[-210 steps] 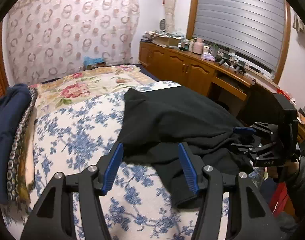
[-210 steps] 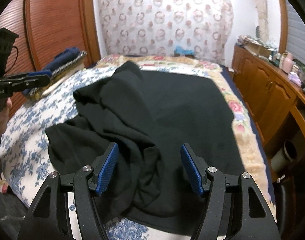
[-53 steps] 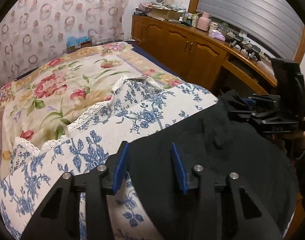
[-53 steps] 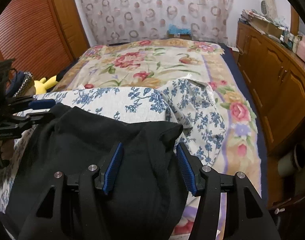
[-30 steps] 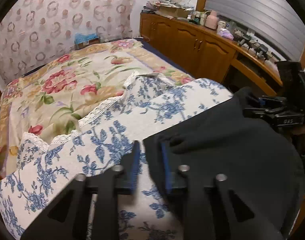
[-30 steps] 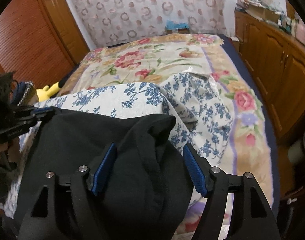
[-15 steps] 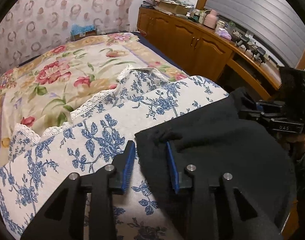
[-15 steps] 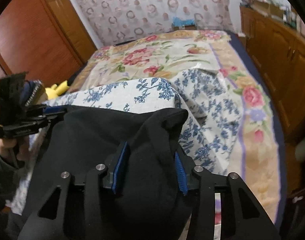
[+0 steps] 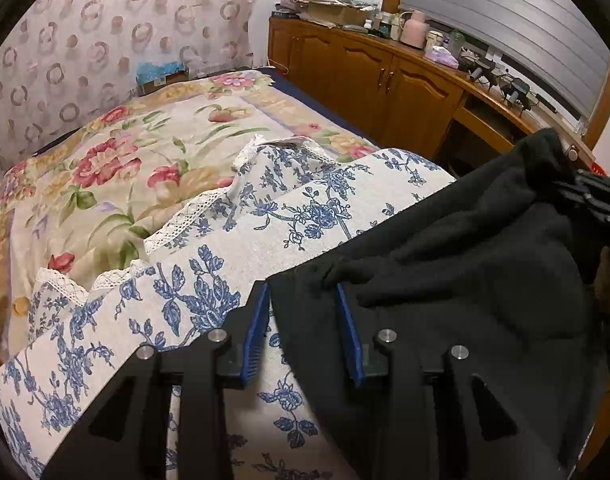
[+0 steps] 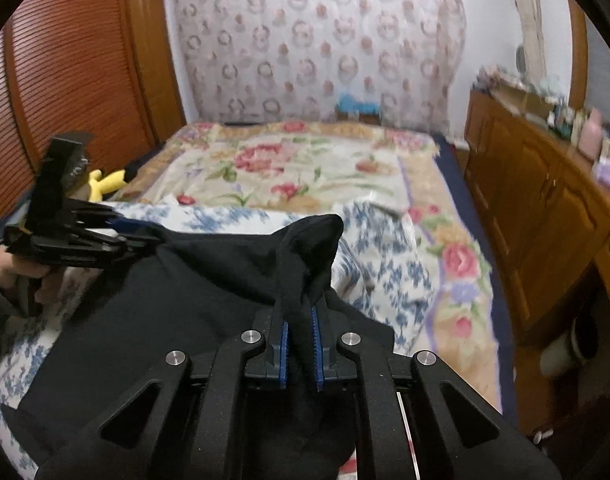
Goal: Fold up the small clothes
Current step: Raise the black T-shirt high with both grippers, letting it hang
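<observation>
Clamping a bunched fold of the black fleece garment [image 10: 209, 300], the right gripper [image 10: 301, 334] has its blue-padded jaws nearly together with the cloth pinched between them; the pinched corner stands up in a peak toward twelve o'clock in the right wrist view. At nine o'clock in that view the left gripper [image 10: 117, 232], held in a hand [image 10: 21, 276], reaches the garment's other top corner. Seen from its own camera, the left gripper [image 9: 303, 330] has jaws partly apart and opening, with the garment's edge [image 9: 445, 280] lying between the blue pads; whether the pads press it I cannot tell. The garment spreads toward three o'clock over the blue-flowered white quilt [image 9: 177, 296], up to the right gripper [image 9: 597, 204] at the frame's edge. Beyond the quilt lies a cream bedspread with red flowers [image 9: 117, 168]. Farther off, at two o'clock, stands a brown wooden cabinet [image 9: 369, 80]; at eleven o'clock hangs a ring-patterned curtain [image 9: 105, 28].
</observation>
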A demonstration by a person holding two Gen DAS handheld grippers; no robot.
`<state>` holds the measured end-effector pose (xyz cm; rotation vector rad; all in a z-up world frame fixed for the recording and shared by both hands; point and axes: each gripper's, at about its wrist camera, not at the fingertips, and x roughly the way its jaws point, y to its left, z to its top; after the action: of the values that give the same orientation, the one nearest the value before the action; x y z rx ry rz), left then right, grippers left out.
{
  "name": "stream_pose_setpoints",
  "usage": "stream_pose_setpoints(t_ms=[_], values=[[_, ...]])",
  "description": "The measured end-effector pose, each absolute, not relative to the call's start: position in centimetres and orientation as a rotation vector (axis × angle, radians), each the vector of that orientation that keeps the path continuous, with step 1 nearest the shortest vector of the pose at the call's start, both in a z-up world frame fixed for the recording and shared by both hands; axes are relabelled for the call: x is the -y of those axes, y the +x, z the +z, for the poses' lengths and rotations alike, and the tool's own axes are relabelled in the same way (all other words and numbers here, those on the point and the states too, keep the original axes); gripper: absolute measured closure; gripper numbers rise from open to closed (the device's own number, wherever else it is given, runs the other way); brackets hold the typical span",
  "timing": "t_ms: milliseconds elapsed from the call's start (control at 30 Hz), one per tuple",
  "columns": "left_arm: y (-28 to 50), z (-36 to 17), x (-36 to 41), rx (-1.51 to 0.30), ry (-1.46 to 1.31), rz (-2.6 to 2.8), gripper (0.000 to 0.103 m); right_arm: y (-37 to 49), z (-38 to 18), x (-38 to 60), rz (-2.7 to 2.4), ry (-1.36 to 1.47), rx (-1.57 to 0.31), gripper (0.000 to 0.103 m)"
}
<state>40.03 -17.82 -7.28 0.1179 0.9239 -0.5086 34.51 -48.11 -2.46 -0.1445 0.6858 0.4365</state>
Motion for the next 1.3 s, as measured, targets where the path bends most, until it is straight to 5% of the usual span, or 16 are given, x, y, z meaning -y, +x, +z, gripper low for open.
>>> stream_pose_setpoints(t_ms=[133, 200, 267, 800, 1300], values=[[40.1, -7.3, 17.6, -0.919, 0.095, -0.513, 0.070, 33.8, -1.5, 47.6, 0.452, -0.152, -0.644, 0.097], [40.1, -7.1, 17.3, -0.924, 0.071, -0.539, 0.095, 33.4, -1.2, 47.3, 0.454, -0.166, -0.627, 0.097], [39.6, -6.5, 17.1, -0.908, 0.057, -0.538, 0.098, 32.9, -0.7, 46.9, 0.458, -0.175, -0.614, 0.097], [22.4, 13.9, 9.2, -0.376, -0.009, -0.539, 0.099, 20.4, 12.5, 44.3, 0.462, -0.188, -0.271, 0.097], [6.6, 22.6, 0.9, -0.159, 0.055, -0.491, 0.098, 7.0, 20.5, 39.9, 0.575, -0.185, -0.087, 0.098]])
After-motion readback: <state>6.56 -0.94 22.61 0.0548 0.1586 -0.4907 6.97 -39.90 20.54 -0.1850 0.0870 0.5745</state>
